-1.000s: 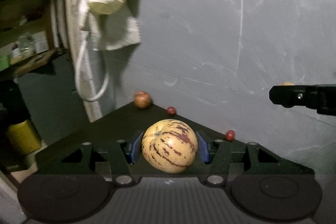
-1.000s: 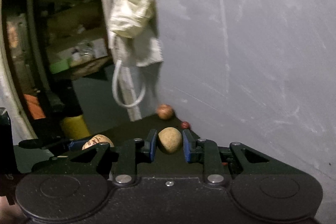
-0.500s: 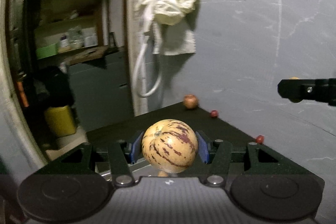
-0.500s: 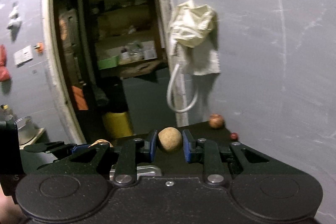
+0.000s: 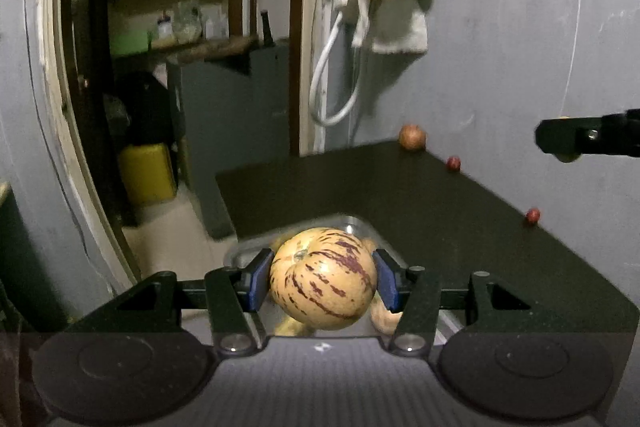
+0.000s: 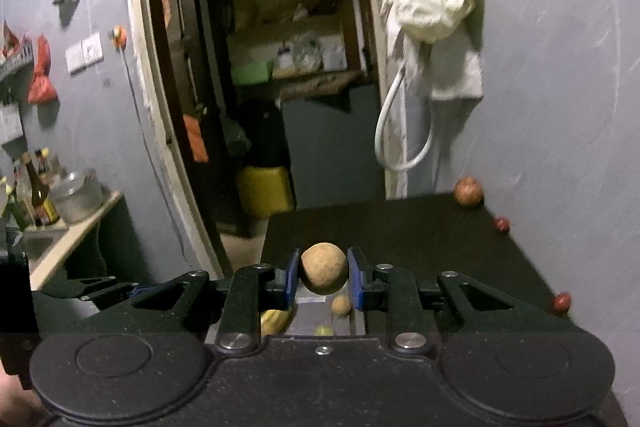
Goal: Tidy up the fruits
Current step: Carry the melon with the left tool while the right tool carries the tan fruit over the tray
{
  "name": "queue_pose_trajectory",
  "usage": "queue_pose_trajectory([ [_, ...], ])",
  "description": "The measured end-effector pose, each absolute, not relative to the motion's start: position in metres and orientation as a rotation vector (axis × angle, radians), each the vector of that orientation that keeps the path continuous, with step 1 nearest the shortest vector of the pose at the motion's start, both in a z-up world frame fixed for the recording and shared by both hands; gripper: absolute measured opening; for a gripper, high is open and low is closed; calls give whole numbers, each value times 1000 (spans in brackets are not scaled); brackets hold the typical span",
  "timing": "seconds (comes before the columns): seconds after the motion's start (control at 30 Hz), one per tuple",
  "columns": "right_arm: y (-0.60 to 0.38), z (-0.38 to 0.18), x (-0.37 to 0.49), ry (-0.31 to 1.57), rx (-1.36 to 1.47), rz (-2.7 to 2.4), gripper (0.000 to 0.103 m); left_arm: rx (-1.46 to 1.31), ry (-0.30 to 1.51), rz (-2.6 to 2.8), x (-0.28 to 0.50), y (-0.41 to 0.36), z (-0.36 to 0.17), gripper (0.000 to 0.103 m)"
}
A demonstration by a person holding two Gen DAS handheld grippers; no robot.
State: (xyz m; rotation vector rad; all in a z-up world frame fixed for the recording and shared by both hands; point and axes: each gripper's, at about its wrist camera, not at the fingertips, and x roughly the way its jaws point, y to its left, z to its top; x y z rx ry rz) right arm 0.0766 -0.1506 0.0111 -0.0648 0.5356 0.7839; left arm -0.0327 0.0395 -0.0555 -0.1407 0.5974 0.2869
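My left gripper (image 5: 323, 279) is shut on a yellow fruit with purple stripes (image 5: 323, 279) and holds it above a metal tray (image 5: 352, 221) on the black table (image 5: 400, 195). My right gripper (image 6: 323, 273) is shut on a round tan fruit (image 6: 323, 268) above the same tray (image 6: 312, 319), where a small tan fruit (image 6: 341, 305), a yellow fruit (image 6: 274, 319) and a small green one (image 6: 323, 329) lie. The right gripper's finger also shows in the left wrist view (image 5: 588, 137).
A reddish-brown fruit (image 6: 468, 191) sits in the table's far corner at the grey wall. Small red fruits (image 6: 501, 224) (image 6: 561, 301) lie along the wall edge. A cloth and white hose (image 6: 432, 11) hang on the wall. A doorway with a yellow container (image 6: 266, 191) opens left.
Both grippers have swung left and tilted down with their fruits still held. The doorway and the metal tray with fruits have come into view below them.
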Motion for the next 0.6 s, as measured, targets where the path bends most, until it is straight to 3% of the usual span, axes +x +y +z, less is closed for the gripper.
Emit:
queue_pose_trajectory([
  [0.6, -105, -87, 80, 793, -190, 794, 27, -199, 805, 215, -39, 38, -142, 57],
])
